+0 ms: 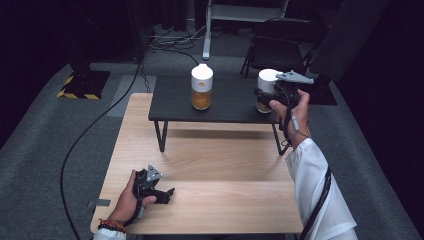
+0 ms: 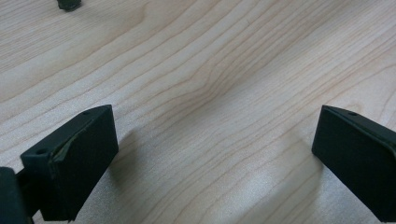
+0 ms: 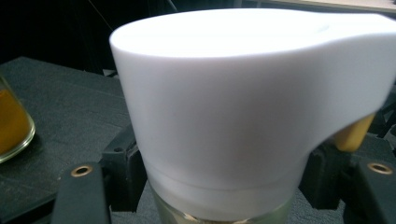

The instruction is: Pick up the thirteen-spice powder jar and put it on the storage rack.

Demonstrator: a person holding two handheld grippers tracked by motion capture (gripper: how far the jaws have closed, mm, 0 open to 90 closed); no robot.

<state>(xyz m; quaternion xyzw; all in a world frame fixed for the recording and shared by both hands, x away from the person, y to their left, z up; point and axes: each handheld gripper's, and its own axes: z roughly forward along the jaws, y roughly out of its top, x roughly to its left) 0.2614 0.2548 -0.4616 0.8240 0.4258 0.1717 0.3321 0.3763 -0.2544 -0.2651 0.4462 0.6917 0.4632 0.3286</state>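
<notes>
Two glass jars with white lids stand on a low black table [image 1: 225,107]. The left jar [image 1: 201,87] holds orange powder and stands free; it also appears at the edge of the right gripper view [image 3: 13,122]. My right gripper [image 1: 261,98] is shut on the right jar [image 1: 266,82], its jaws against both sides just under the lid. That white lid [image 3: 243,93] looms close in the right gripper view, with a yellow part [image 3: 352,133] under its spout. My left gripper [image 1: 167,195] rests open on the wooden table [image 2: 215,70] with nothing between its jaws [image 2: 215,158].
The black table sits on the far half of the light wooden table [image 1: 215,160]. Behind it are a folding chair [image 1: 280,45], cables on the grey floor and a stand with a yellow-black base [image 1: 82,82]. A cable [image 1: 80,145] trails left of the table.
</notes>
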